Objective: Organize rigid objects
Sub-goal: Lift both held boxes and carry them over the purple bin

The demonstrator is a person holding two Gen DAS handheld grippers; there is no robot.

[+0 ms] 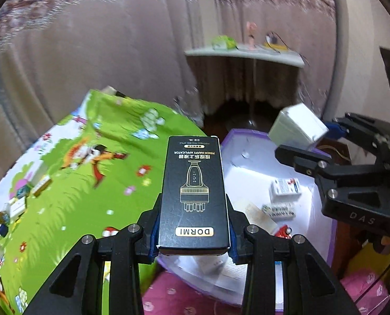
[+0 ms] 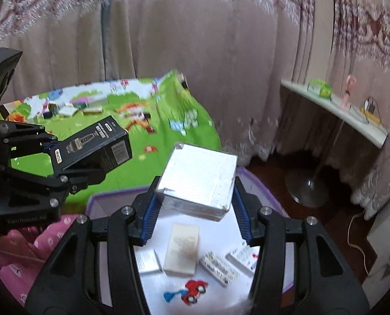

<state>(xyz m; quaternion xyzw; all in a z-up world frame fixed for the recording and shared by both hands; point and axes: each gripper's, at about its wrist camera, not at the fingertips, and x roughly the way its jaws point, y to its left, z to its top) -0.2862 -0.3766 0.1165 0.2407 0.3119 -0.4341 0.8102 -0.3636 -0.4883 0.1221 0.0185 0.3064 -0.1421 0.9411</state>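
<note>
Big green cartoon mat (image 2: 168,110) covers the bed, with a purple-rimmed white bin (image 2: 257,181) sitting just beside it and a few small boxes (image 2: 181,248) lying flat in the bottom. Right gripper (image 2: 195,186) is clamped on a white box (image 2: 198,178), held up in the air over that bin. Left gripper (image 1: 193,225) is squeezing a black DORMI box (image 1: 193,194) lengthwise, hanging over the edge where mat meets bin.
</note>
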